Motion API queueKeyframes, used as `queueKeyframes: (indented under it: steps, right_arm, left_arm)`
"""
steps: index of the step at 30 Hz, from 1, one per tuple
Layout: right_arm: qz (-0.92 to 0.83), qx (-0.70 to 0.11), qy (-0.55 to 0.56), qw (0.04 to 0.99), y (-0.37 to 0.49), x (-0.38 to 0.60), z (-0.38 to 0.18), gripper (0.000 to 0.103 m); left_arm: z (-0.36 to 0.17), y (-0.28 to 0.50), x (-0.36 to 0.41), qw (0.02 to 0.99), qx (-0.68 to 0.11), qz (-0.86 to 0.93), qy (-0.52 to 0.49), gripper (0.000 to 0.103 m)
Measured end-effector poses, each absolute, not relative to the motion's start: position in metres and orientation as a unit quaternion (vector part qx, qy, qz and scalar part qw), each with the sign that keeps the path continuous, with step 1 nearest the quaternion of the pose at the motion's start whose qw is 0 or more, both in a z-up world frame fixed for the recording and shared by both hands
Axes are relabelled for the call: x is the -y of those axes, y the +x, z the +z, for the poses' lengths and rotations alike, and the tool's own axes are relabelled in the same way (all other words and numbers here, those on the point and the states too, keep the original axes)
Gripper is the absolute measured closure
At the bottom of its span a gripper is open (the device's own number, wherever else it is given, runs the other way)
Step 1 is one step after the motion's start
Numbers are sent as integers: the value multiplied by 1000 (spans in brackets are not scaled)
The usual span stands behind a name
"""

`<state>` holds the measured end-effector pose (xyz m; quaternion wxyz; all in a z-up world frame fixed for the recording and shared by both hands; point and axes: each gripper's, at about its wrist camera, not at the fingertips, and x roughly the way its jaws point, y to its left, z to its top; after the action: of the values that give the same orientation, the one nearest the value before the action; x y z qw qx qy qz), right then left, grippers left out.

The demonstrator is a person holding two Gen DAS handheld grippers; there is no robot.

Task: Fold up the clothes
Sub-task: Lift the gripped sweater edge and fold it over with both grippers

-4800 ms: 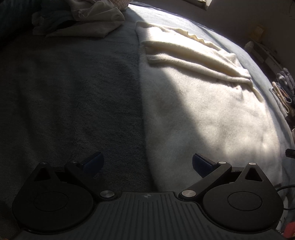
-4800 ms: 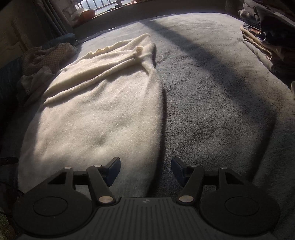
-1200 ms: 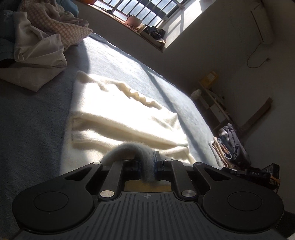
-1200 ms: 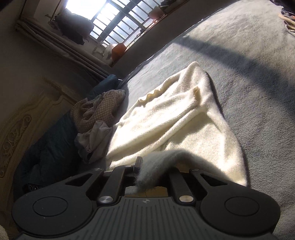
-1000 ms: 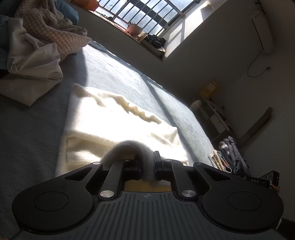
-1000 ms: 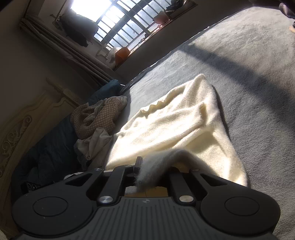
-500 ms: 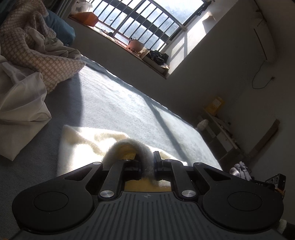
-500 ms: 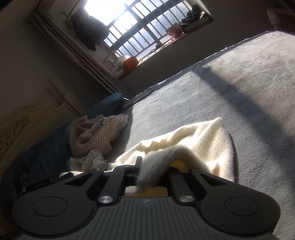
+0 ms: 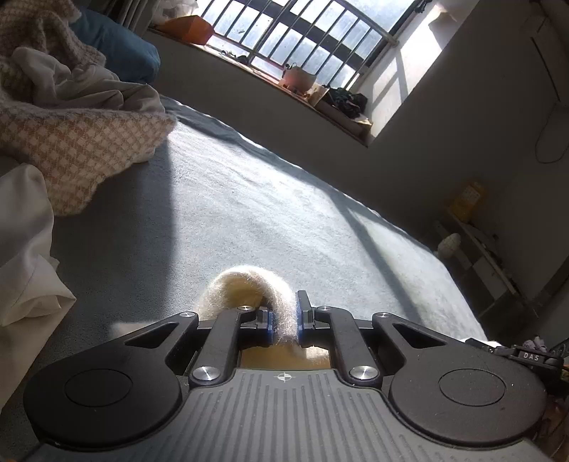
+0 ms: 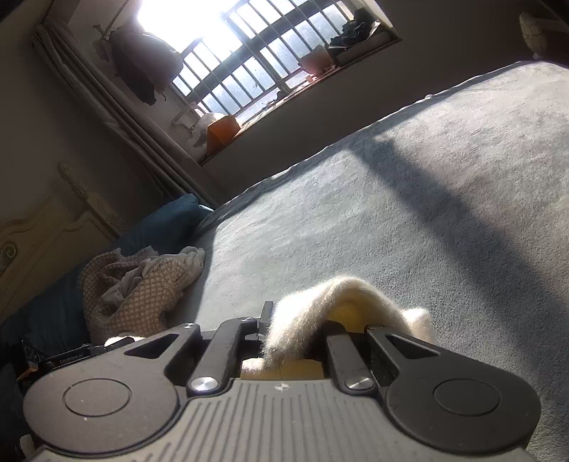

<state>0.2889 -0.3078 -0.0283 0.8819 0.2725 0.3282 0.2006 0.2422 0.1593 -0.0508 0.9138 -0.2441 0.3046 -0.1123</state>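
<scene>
Each hand-held gripper pinches a fold of the cream sweater [image 9: 245, 288] at its near edge, likely so the edge can be carried over as one fold. The left hand-held gripper [image 9: 284, 321] and right hand-held gripper [image 10: 295, 337] are clamped tight on it above the bed [image 9: 249, 213].

**Around the bed**

A grey-blue bedspread [image 9: 249, 213] covers the bed, crossed by sun and long bar shadows. A barred window [image 9: 302, 32] stands beyond it, with a clay pot [image 9: 297, 76] and an orange box [image 10: 222, 129] on the sill. A teal pillow [image 10: 167, 224] lies by a carved cream headboard [image 10: 53, 227]. Dark garments [image 10: 145, 64] hang beside the curtain [image 10: 117, 117]. A yellow box [image 9: 467, 200] rests on a shelf unit [image 9: 487, 259].
</scene>
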Motion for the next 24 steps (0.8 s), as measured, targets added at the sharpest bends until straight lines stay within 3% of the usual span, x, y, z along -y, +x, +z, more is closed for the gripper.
queueKeyframes:
  steps: [7,11,13,16,17,20,22,24]
  right_arm:
    - [140,-414,369,820,333,315,-95,94]
    - [144,-421,423,789,336,326,-109,93]
    - [147,-426,455,768,338,335,-114,92]
    - [145,-419,514,735,338,349,-118,77]
    - [143,-405,536,727,337,356,-117,63]
    - [125,-371,564,727,330,374,-111,44]
    - [110,-359,569,732,325,385,-108,37]
    - [109,-352,578,729,309,397,-108,37]
  left_arm:
    - [-77,259,-178,866,-338,-82,-358,87]
    - [-93,268,-189,833,-354,-63,-421,68]
    - [-100,273,-195,814,-362,-54,-451,67]
    - [-101,272,-204,801,-351,-46,-483,66]
    - [-98,270,-207,802,-344,-44,-486,63]
    - [-90,268,-217,805,-329,-37,-492,58]
    - [-87,262,-220,810,-330,-34,-483,58]
    - [-84,254,-226,810,-335,-40,-480,58]
